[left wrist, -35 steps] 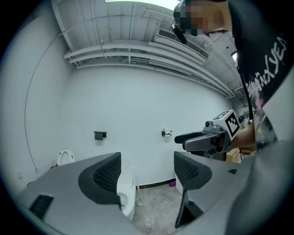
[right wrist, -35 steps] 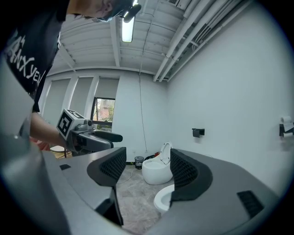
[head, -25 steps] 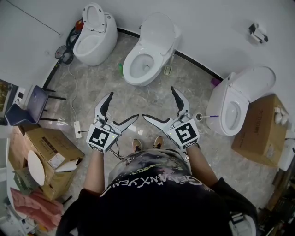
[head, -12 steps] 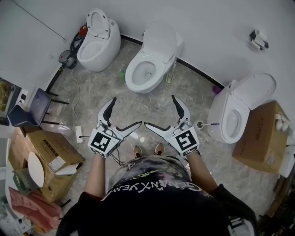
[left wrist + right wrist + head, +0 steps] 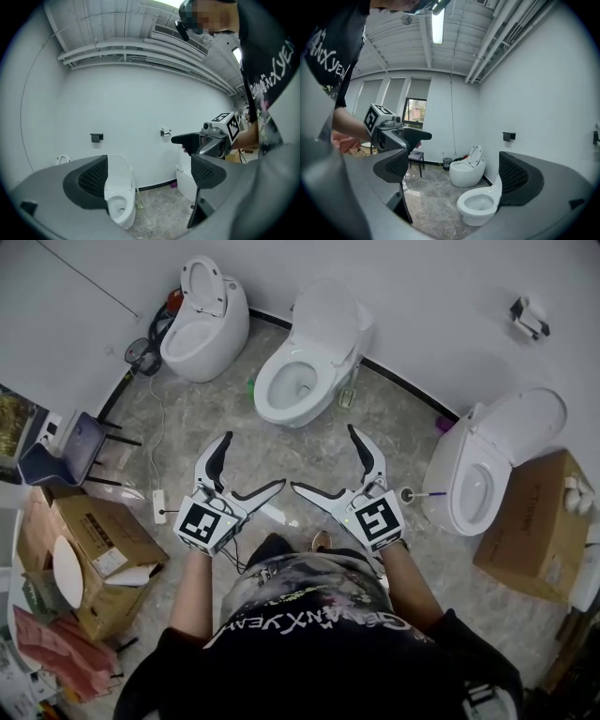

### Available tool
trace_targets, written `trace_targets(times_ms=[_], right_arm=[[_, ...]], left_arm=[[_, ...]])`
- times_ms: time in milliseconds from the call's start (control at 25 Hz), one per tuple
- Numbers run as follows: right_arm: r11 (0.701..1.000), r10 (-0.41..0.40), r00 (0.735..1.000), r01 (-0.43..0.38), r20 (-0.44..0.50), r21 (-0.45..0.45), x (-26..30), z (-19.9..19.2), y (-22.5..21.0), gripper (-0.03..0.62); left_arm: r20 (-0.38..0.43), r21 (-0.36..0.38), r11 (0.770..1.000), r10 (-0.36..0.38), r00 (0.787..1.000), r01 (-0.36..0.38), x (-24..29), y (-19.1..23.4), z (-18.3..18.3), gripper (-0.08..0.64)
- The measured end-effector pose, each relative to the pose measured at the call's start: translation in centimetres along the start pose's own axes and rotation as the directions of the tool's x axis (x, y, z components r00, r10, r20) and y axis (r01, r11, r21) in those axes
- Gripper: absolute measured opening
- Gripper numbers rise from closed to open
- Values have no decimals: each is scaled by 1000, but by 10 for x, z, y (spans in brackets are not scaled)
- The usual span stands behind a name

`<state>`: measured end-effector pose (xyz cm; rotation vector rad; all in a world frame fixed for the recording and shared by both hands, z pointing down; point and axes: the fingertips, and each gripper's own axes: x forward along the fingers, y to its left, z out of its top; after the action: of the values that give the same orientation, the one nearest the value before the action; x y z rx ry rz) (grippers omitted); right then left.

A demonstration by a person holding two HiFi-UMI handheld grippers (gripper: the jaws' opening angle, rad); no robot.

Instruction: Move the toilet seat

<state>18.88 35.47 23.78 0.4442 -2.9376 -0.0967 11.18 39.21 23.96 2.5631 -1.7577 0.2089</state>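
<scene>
Left gripper (image 5: 253, 458) and right gripper (image 5: 322, 457), held side by side above the marbled floor (image 5: 192, 423), both with jaws wide apart and empty; the left jaws have just been opening. Toilet seat (image 5: 323, 313) stands raised on the middle toilet (image 5: 279, 395), ahead of both grippers and well apart from them.

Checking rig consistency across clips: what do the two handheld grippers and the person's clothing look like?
The left gripper and right gripper match: curved grey jaws with black textured pads, each bearing a white cube with black square markers. Thin dark wires hang under the left. The person wears a black short-sleeved printed T-shirt.
</scene>
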Motion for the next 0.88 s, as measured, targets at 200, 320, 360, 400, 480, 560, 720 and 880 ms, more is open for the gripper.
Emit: trace_targets(times_ms=[200,320,360,400,480,560,720,880], right_arm=[[998,31,999,-30,23,-47,-20,-11,-6,584],[999,27,999,-26,23,-32,-26,-10,-12,584],[999,27,999,-26,29,-34,-26,-10,-15,584],[999,28,999,-26,34,-37,-25,-11,-17,584],[999,25,999,-24,25,-30,-22,-13,-22,584],[999,23,999,-22,26,-30,-17,-16,-28,584],[999,22,999,-21,26,-42,0,-23,-41,584],[1000,13,1000,-13,0,-15,20,-25,-54,584]], left_arm=[[-6,0,999,32,999,-32,6,-21,-8,531],[-13,5,999,36,999,-36,11,-29,-10,531],[-6,3,999,39,999,-39,12,-30,-9,531],[-2,1,999,43,999,-43,14,-30,-9,531],[4,-4,999,49,999,-49,19,-27,-9,531],[-6,4,999,46,999,-46,25,-23,-14,531],[-4,8,999,39,999,-39,40,-9,-19,531],[-9,7,999,31,999,-31,55,13,-22,531]])
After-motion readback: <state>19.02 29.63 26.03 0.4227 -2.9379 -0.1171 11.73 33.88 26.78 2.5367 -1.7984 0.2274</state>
